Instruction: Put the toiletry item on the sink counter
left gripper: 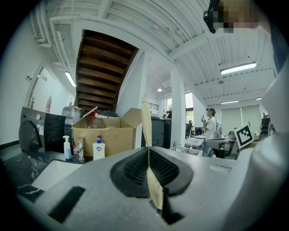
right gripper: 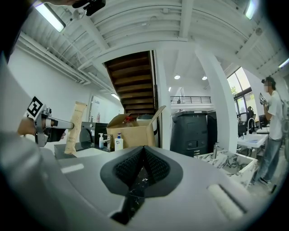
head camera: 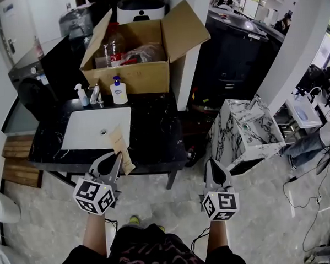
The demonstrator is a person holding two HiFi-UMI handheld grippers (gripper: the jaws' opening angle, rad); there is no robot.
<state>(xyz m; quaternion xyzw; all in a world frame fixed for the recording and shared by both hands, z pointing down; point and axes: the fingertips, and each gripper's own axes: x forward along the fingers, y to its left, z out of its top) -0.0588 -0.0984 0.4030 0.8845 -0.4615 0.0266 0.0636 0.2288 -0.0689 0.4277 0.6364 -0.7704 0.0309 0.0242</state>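
Observation:
The toiletry item is a flat beige tube point(head camera: 120, 148). It stands upright in my left gripper point(head camera: 117, 159), which is shut on its lower part, just above the front edge of the black marble sink counter point(head camera: 154, 129). In the left gripper view the tube point(left gripper: 146, 122) shows edge-on between the pads. The right gripper view shows the tube point(right gripper: 75, 127) from the side, off to the left. My right gripper point(head camera: 212, 165) hangs over the floor to the right of the counter, shut and with nothing in it.
A white basin point(head camera: 93, 127) is set into the counter. A pump soap bottle point(head camera: 118, 91), a small spray bottle point(head camera: 82, 96) and a faucet point(head camera: 96, 95) stand behind it. An open cardboard box point(head camera: 133, 53) sits at the back. A white marble sink unit point(head camera: 245, 130) stands to the right.

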